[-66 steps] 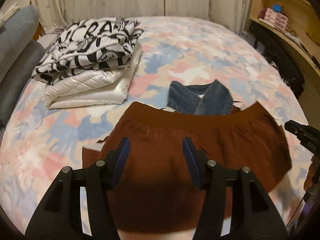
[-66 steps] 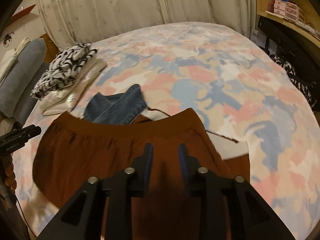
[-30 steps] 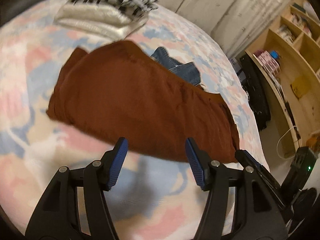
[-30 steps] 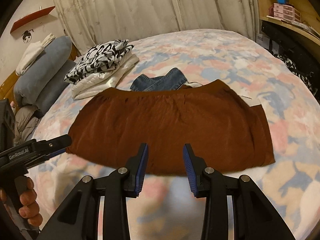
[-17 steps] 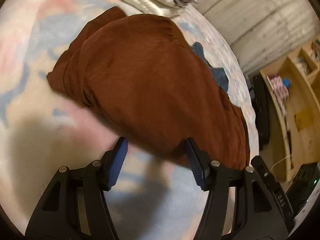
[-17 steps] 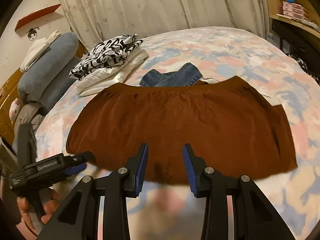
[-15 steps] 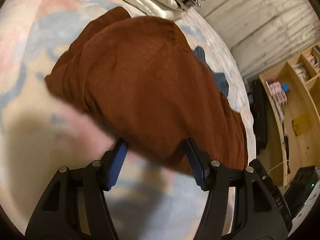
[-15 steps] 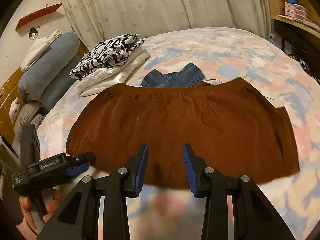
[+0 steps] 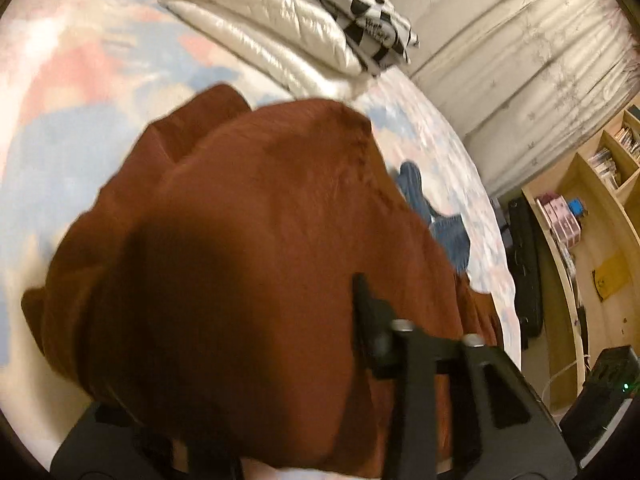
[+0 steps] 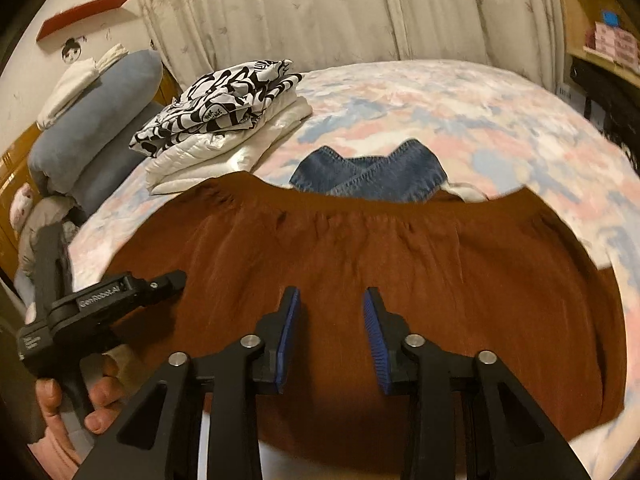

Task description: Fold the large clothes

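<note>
A rust-brown garment (image 10: 400,264) lies spread on the flowered bed (image 10: 460,112), waistband toward the far side. In the left wrist view its near corner (image 9: 240,260) drapes over my left gripper (image 9: 240,360); the left finger is hidden under the cloth and only the right finger (image 9: 368,320) shows. In the right wrist view the left gripper (image 10: 160,282) sits at the garment's left edge. My right gripper (image 10: 330,336) is open and empty, above the garment's near middle.
A folded black-and-white top on a white quilted jacket (image 10: 224,120) lies at the bed's far left. Denim jeans (image 10: 372,176) lie beyond the waistband. Grey pillows (image 10: 88,120) are left of the bed. Wooden shelves (image 9: 592,208) stand beyond the bed's far side.
My left gripper has pushed forward into the garment's left edge, and the cloth now covers its left finger. My right gripper has moved closer over the garment and stays open.
</note>
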`<move>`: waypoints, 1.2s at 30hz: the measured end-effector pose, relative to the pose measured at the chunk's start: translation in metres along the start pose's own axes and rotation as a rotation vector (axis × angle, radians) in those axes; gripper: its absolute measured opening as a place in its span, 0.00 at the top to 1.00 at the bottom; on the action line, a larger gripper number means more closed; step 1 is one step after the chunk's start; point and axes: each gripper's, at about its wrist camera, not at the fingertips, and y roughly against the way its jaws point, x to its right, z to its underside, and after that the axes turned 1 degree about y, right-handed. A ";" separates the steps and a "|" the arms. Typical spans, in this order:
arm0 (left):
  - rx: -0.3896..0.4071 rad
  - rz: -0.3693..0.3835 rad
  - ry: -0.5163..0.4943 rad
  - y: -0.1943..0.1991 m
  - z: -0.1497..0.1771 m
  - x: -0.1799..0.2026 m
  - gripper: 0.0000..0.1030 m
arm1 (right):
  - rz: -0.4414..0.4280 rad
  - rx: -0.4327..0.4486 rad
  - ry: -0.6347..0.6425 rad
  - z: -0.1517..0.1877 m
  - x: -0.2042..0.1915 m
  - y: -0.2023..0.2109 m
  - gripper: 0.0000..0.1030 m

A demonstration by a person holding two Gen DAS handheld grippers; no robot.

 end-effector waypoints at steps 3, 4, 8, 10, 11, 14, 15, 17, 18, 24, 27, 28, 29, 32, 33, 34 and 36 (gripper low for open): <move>0.062 -0.025 -0.080 0.007 0.000 0.016 0.84 | 0.047 -0.038 0.034 -0.005 -0.003 -0.029 0.77; 0.086 -0.037 -0.119 0.012 0.001 0.024 0.86 | 0.051 -0.080 0.036 -0.004 -0.002 -0.044 0.78; 0.184 -0.082 -0.308 0.035 0.013 0.067 0.90 | 0.022 -0.147 0.030 0.000 0.001 -0.078 0.78; 0.210 -0.083 -0.376 0.045 0.018 0.084 0.90 | 0.018 -0.152 0.032 -0.002 0.002 -0.087 0.79; 0.218 -0.082 -0.409 0.048 0.021 0.093 0.90 | 0.017 -0.152 0.037 -0.002 0.003 -0.090 0.79; 0.237 -0.074 -0.497 0.060 0.033 0.121 0.91 | 0.011 -0.145 0.041 0.000 0.001 -0.093 0.79; 0.241 -0.065 -0.524 0.062 0.037 0.131 0.91 | 0.004 -0.145 0.035 0.002 0.000 -0.091 0.79; 0.243 -0.055 -0.558 0.066 0.044 0.146 0.91 | -0.021 -0.148 0.011 0.001 0.006 -0.093 0.78; 0.245 -0.061 -0.581 0.068 0.049 0.157 0.91 | -0.033 -0.149 0.000 0.002 0.008 -0.092 0.78; 0.249 -0.075 -0.658 0.067 0.064 0.196 0.91 | -0.210 -0.181 -0.114 -0.002 0.042 -0.073 0.75; 0.238 -0.083 -0.707 0.066 0.077 0.216 0.91 | -0.217 -0.144 -0.170 0.002 0.072 -0.042 0.75; 0.234 -0.082 -0.721 0.064 0.081 0.222 0.91 | -0.194 -0.125 -0.178 0.002 0.082 -0.032 0.75; 0.228 -0.079 -0.738 0.063 0.088 0.229 0.91 | -0.170 -0.106 -0.186 0.002 0.092 -0.023 0.75; 0.209 -0.069 -0.804 0.052 0.109 0.257 0.91 | -0.032 -0.038 -0.229 0.003 0.135 0.010 0.75; 0.199 -0.066 -0.830 0.047 0.119 0.267 0.91 | -0.002 -0.024 -0.245 0.005 0.145 0.017 0.75; 0.190 -0.060 -0.855 0.042 0.129 0.276 0.91 | 0.032 0.001 -0.278 0.006 0.161 0.028 0.75; 0.163 -0.043 -0.911 0.028 0.153 0.297 0.91 | 0.069 0.039 -0.335 0.011 0.186 0.045 0.75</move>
